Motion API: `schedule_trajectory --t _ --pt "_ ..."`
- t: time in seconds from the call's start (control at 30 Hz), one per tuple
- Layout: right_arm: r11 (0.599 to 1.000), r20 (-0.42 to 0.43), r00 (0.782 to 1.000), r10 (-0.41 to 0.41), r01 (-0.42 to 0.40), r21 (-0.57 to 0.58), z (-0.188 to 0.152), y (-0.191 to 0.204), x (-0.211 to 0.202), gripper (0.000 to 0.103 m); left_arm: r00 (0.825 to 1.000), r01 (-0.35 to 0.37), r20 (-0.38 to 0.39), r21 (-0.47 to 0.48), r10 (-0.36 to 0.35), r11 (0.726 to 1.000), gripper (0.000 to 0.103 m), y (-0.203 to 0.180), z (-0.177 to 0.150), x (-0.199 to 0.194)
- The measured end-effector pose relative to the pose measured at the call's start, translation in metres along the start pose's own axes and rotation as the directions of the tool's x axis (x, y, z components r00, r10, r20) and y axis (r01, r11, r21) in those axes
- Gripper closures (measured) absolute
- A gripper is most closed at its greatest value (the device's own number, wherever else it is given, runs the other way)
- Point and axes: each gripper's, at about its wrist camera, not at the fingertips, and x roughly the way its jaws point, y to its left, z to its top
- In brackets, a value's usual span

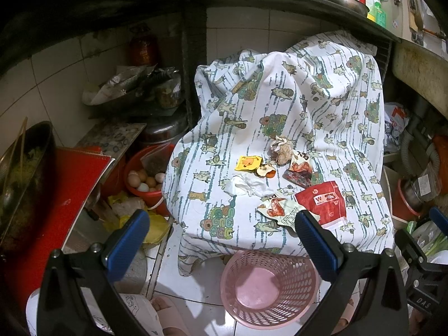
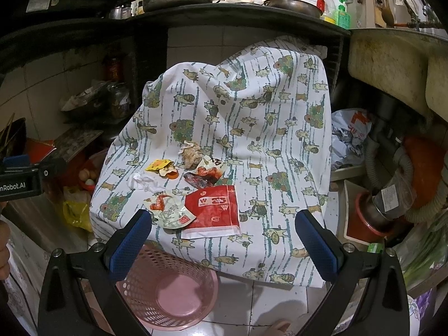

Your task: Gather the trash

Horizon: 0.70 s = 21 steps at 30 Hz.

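Several pieces of trash lie on a cloth-covered seat (image 1: 280,106) (image 2: 280,145): a red paper bag (image 1: 322,201) (image 2: 215,210), a white-and-red wrapper (image 1: 277,210) (image 2: 170,210), a white tissue (image 1: 246,184) (image 2: 144,180), a yellow sachet (image 1: 247,163) (image 2: 156,165), a crumpled paper ball (image 1: 281,148) (image 2: 191,152) and a dark red wrapper (image 1: 299,170) (image 2: 205,175). An empty pink mesh basket (image 1: 268,285) (image 2: 168,288) stands on the floor in front. My left gripper (image 1: 224,232) and right gripper (image 2: 224,232) are both open and empty, held above the basket and the seat's front edge.
A red bowl of eggs (image 1: 145,182) and yellow bags (image 1: 156,226) sit at the left of the seat. Pots, pipes and a red pot (image 2: 369,218) crowd the right. A dark counter (image 2: 224,19) overhangs behind. White floor tiles (image 2: 266,302) lie around the basket.
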Motion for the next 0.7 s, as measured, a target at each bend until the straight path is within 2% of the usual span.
schedule_trajectory --t 0.27,0.7 --pt "1.0 -0.001 1.0 -0.003 0.003 0.0 0.0 -0.001 0.0 0.0 1.0 -0.02 0.016 0.007 0.02 1.0 0.0 0.003 0.001 -0.004" --pt "1.0 -0.011 1.0 0.005 -0.005 0.003 0.0 -0.002 0.001 0.0 1.0 0.015 0.021 0.022 -0.015 1.0 0.0 -0.001 0.001 -0.011"
